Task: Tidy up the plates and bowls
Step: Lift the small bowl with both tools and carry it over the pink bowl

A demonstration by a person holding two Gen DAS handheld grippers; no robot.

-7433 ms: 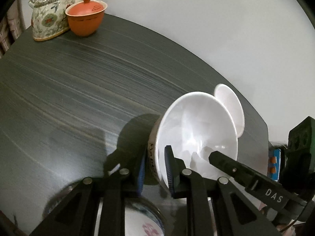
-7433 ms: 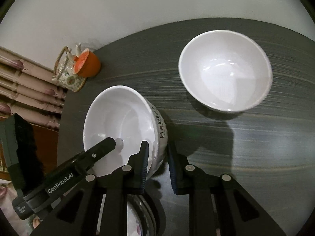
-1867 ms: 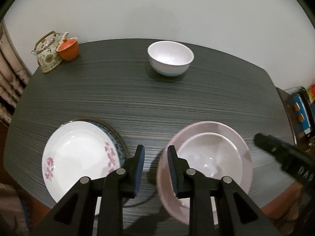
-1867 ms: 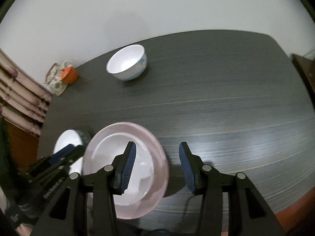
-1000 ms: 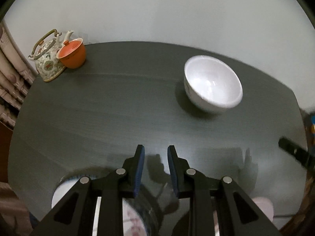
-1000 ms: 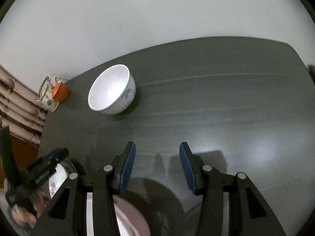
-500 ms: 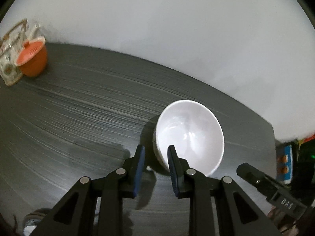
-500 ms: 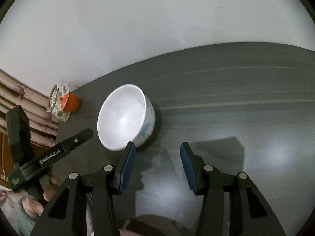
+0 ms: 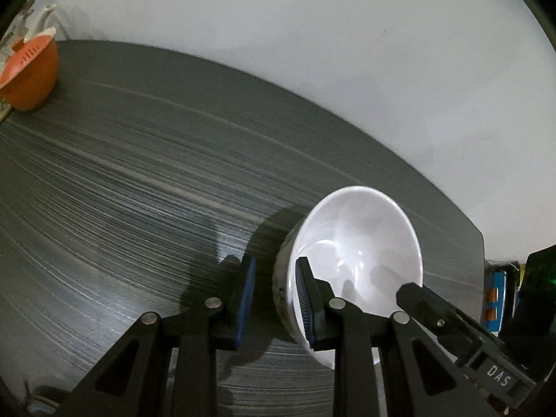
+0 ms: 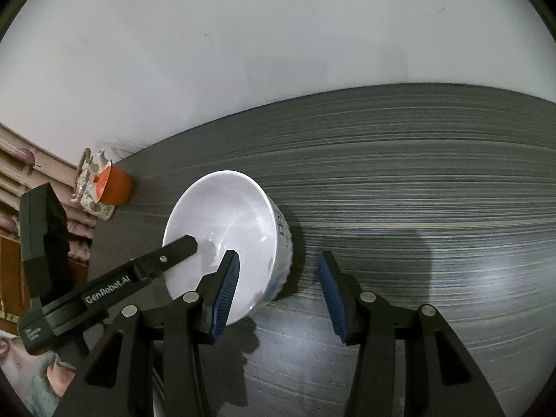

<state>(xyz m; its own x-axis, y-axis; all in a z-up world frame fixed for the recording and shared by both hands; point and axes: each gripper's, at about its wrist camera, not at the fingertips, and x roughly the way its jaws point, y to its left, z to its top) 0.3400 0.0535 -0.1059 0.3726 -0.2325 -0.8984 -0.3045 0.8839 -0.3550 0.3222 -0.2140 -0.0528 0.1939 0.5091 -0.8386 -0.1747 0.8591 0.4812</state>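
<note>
A white bowl [image 9: 358, 243] with blue print on its outside stands upright on the dark table [image 9: 139, 180], near the far edge. My left gripper [image 9: 274, 295] is open and straddles the bowl's left wall, with one pad inside and one outside; a gap shows beside the outer pad. In the right wrist view the same bowl [image 10: 222, 222] has its right wall between the pads of my right gripper [image 10: 278, 292], which is open too and not pressing. One finger [image 10: 180, 246] of the left gripper reaches into the bowl from the opposite side.
An orange lidded cup [image 9: 29, 69] and a patterned teapot [image 10: 87, 180] stand at the table's far left corner. A pale wall rises right behind the table's far edge. A hand [image 10: 59, 371] shows at the lower left of the right wrist view.
Both grippers have come forward and down onto the bowl. Half a second ago it lay just ahead of the fingertips; now each gripper has a pad inside it.
</note>
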